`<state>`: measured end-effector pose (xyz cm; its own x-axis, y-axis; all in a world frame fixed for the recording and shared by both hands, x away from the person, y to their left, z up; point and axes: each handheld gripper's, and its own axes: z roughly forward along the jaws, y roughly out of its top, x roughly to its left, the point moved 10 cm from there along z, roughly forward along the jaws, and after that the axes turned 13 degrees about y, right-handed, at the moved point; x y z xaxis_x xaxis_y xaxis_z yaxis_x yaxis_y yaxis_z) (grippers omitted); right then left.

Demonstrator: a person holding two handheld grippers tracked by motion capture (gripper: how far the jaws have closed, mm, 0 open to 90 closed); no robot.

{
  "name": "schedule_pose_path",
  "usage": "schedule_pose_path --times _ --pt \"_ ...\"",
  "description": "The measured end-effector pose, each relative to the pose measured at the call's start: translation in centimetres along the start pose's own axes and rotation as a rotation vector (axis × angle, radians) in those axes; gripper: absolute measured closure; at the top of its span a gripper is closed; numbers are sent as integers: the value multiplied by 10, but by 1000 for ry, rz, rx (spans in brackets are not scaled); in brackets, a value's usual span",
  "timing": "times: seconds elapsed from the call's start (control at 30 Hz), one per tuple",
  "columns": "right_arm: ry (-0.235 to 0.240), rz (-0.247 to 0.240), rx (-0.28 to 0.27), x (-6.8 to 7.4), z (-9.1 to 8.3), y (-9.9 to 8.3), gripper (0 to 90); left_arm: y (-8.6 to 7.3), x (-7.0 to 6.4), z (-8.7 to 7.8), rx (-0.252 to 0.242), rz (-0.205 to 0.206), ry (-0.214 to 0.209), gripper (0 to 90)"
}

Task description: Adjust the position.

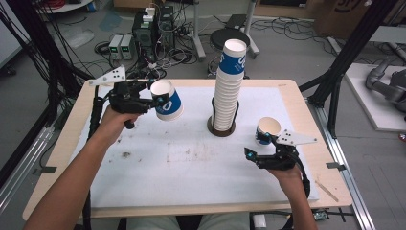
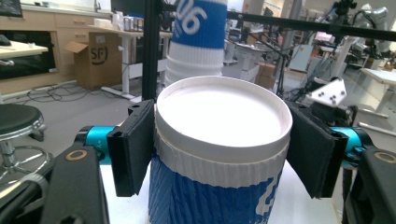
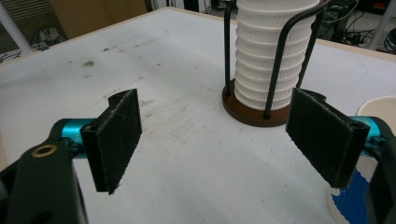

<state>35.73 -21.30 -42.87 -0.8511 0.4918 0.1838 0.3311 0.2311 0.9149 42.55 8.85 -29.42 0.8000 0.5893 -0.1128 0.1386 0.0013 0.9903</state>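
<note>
The left gripper (image 1: 143,98) is clamped on a blue-and-white paper cup (image 1: 166,99), holding it in the air above the far left part of the table (image 1: 62,139). The cup is tilted, its open mouth turned up and toward the far edge. In the left gripper view the two black pads (image 2: 133,147) press against the cup's white ribbed band just under the rim, one on each side, with the cup (image 2: 219,154) sitting squarely between them.

The right gripper (image 1: 268,155) rests low near the right edge of the table, its jaws spread wide with nothing between them. A second cup (image 1: 266,130) stands upright just beyond it, close to its far side; in the right gripper view this cup (image 3: 373,112) shows at the right border, outside the jaws.

A tall stack of cups (image 1: 229,86) stands in a wire holder (image 1: 221,128) at the middle of the table, well apart from the held cup.
</note>
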Motion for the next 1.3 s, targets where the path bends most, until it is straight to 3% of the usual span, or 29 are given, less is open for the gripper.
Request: schedule_pose_path --times 0.43,0.77,1.0,1.07,1.1,1.3 --pt "44 -6 -1 6 16 4 189 -31 -12 0 29 -7 -31 295" --pt "146 -40 15 27 41 8 189 -57 -30 6 59 1 -69 295" --pt "191 -70 16 38 53 17 189 -63 -42 7 69 12 -90 295" --pt "214 -77 13 42 57 21 189 -65 -45 8 73 19 -98 295" --pt "249 -79 7 47 62 25 189 -66 -47 9 75 19 -101 295" --pt "303 -104 0 56 75 36 189 -69 -55 12 75 27 -121 295"
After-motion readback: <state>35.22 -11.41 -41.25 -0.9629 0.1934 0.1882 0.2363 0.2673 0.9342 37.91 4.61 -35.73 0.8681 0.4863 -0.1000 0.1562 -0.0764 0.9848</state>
